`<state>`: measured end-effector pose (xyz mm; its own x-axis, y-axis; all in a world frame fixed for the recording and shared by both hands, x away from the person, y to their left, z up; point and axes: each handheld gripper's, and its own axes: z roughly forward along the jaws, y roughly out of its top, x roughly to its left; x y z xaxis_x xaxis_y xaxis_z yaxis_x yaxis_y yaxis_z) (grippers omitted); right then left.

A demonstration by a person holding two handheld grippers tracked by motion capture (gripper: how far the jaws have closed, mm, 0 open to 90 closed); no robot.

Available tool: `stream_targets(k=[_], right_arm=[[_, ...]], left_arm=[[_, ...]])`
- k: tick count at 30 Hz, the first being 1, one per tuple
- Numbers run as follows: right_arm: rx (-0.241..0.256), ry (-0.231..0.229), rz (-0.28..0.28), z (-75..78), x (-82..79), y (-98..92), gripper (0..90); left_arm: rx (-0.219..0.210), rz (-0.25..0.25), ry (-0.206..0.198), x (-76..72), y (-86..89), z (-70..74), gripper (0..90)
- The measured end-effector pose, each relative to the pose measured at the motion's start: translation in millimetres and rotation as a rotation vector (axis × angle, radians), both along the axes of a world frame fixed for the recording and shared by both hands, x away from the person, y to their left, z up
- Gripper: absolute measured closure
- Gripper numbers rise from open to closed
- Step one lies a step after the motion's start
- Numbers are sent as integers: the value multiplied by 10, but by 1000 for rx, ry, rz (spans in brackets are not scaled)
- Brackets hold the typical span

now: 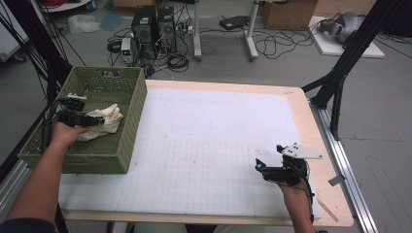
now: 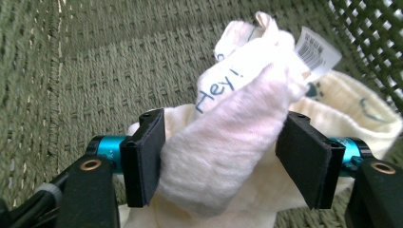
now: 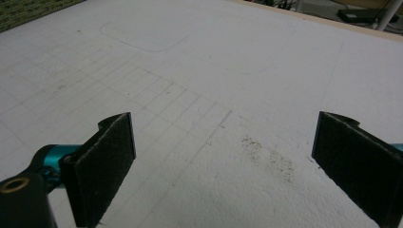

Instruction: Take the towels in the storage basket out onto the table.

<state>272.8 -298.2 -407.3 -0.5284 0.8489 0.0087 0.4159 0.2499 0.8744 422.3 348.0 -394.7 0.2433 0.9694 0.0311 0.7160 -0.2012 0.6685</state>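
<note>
Nearest to us, at the table's near right, we note the right gripper resting low over the white gridded mat, its grey three-cornered plate on top and its cable trailing back along the forearm. In the right gripper view its jaws stand wide apart with nothing between them; below them lies bare mat with a small smudge of dark specks. Moving to the left side, we find the left gripper reaching down inside the green woven basket, which sits on the table's left edge, partly overhanging the mat. The basket holds one thing that we can make out: a cream cloth bundle, lying on the basket floor toward its right wall. In the left gripper view the jaws are partly closed, and both pads press against a raised fold of the cream cloth, so the cloth is pinched between them while the rest of it still lies on the woven floor. The cloth carries blue lettering reading "Hey!" and a white barcode tag at its upper end. Farther off, beyond the table, we see computer towers and loose cables on the grey floor.
</note>
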Motion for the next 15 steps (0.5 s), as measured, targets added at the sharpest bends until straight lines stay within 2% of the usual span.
stream_targets(k=[2, 5, 7, 8, 9, 10, 12, 15], right_arm=[[0, 0, 1, 0, 0, 0, 64], [4, 2, 1, 2, -3, 0, 64], [3, 1, 2, 3, -6, -3, 64], [3, 1, 2, 4, -8, -5, 64], [3, 1, 2, 4, -8, -5, 64], [4, 0, -1, 5, -9, -16, 64], [4, -1, -3, 5, -11, -28, 64], [9, 0, -9, 9, -21, -39, 64]], left_arm=[[7, -1, 4, 2, -1, -8, 376], [16, -8, 31, 5, 2, -39, 425], [20, -27, 42, 1, -6, -45, 527], [28, -41, 46, -4, -9, -41, 606], [37, -46, 45, -10, -13, -37, 606], [43, -44, 39, -17, -9, -23, 742], [40, -43, 40, -19, -6, -21, 793], [39, -58, 35, -26, -12, -5, 814]])
